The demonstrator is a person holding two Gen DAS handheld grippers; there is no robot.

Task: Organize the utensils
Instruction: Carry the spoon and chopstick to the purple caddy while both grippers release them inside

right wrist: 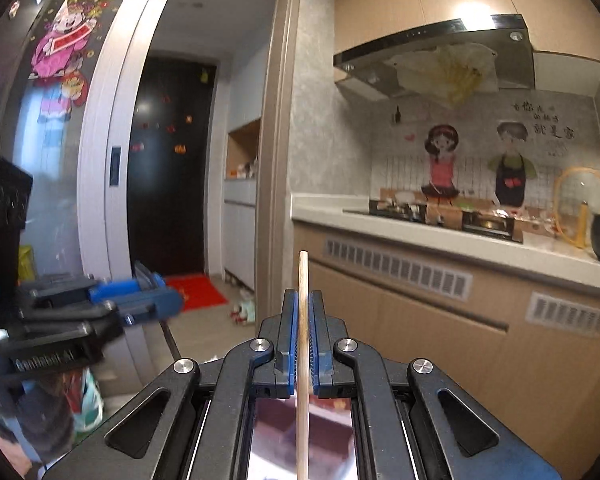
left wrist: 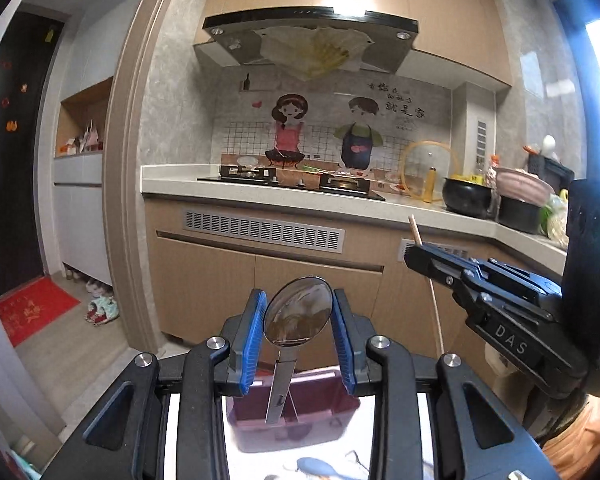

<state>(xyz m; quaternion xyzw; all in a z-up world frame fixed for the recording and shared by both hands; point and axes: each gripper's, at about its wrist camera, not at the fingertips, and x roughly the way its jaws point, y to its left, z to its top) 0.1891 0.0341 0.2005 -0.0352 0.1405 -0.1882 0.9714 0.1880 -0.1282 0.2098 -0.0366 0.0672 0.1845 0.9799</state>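
Note:
My left gripper (left wrist: 299, 312) is shut on a steel spoon (left wrist: 298, 314); its bowl stands upright between the blue pads and its handle hangs down. My right gripper (right wrist: 303, 300) is shut on a wooden chopstick (right wrist: 302, 360) held upright, its tip above the fingers. In the left wrist view the right gripper (left wrist: 416, 254) is at the right with the chopstick (left wrist: 415, 231) sticking up from it. In the right wrist view the left gripper (right wrist: 156, 304) shows blurred at the left. Both are held in the air facing the kitchen counter.
A dark red container (left wrist: 292, 412) lies below the left gripper. The counter (left wrist: 260, 194) carries a gas hob (left wrist: 292, 182), a glass lid (left wrist: 430, 168), a black pot (left wrist: 466, 196) and a pink bowl (left wrist: 522, 188). A doorway with a red mat (left wrist: 34, 310) is at left.

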